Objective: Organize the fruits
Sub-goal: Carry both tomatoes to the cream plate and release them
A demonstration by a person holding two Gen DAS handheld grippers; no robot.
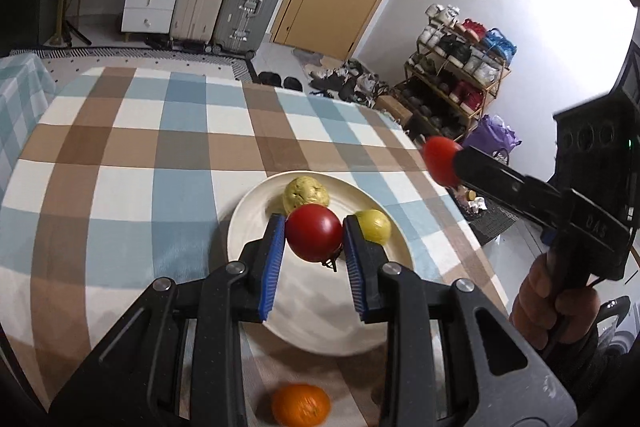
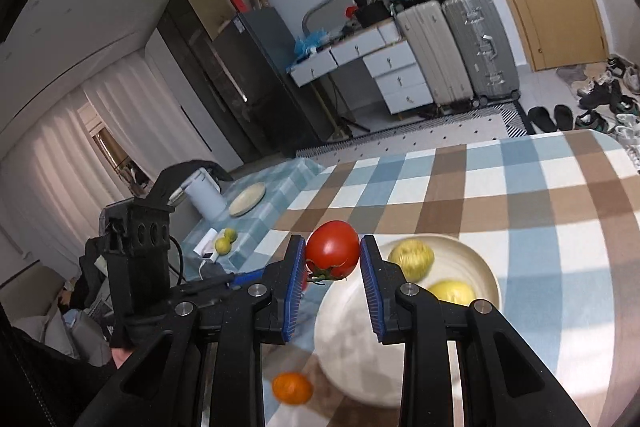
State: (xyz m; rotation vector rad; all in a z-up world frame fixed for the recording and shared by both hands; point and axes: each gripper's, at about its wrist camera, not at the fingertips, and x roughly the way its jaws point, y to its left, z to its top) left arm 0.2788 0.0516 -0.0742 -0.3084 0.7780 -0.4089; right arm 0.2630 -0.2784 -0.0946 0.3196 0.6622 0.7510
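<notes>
Each gripper holds a red tomato above the checked table. My left gripper (image 1: 314,239) is shut on one tomato (image 1: 314,233), held over the white plate (image 1: 256,211). On that plate lie two yellow-green fruits (image 1: 306,191) (image 1: 374,225). My right gripper (image 2: 332,259) is shut on the other tomato (image 2: 333,250), near the plate's (image 2: 348,355) left rim; in the left wrist view that tomato (image 1: 440,161) and gripper hang at the right, past the table edge. An orange (image 1: 301,405) (image 2: 292,387) lies on the cloth in front of the plate.
The tablecloth (image 1: 140,155) stretches far and left of the plate. A second table at the left carries a kettle (image 2: 206,197), a wooden plate (image 2: 247,199) and two small yellow fruits (image 2: 226,241). Suitcases (image 1: 240,3), drawers, a door and a shoe rack (image 1: 460,67) line the room.
</notes>
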